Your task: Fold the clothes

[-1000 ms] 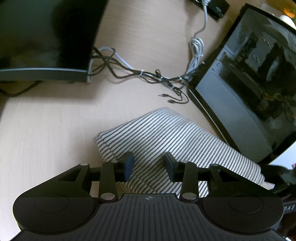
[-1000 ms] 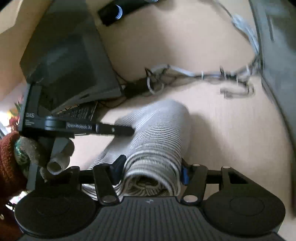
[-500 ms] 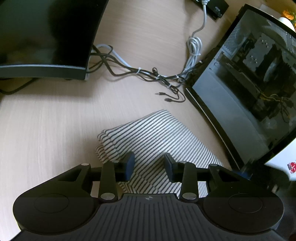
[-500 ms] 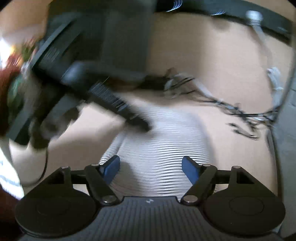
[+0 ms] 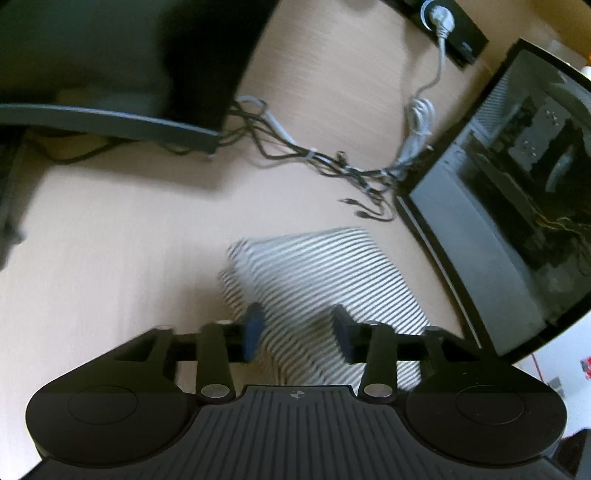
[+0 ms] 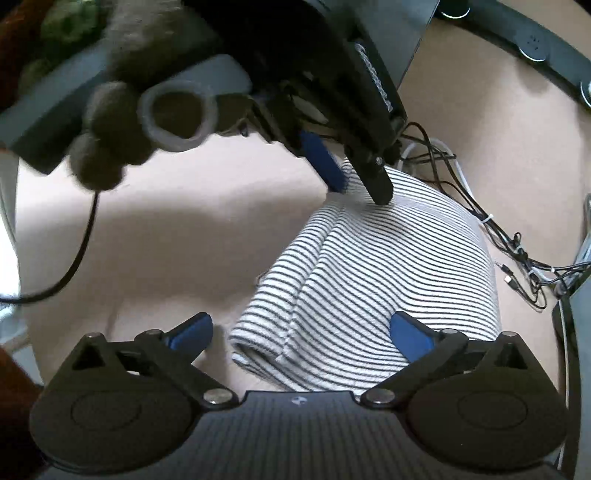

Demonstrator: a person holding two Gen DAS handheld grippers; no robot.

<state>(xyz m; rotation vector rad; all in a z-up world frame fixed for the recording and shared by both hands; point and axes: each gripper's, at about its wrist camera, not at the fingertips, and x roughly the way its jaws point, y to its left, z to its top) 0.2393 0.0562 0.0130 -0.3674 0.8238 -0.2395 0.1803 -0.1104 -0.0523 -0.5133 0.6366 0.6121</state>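
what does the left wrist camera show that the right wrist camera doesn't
Only the left wrist view shows the computer case with its see-through side panel, the power strip with a grey plug in it, and the left tool from behind, open over the cloth.

Only the right wrist view shows the person's gloved hand holding that left tool, the thick folded edge of the cloth, and the right tool, wide open.

Both show the striped folded cloth, the bundle of cables and the pale wooden table.
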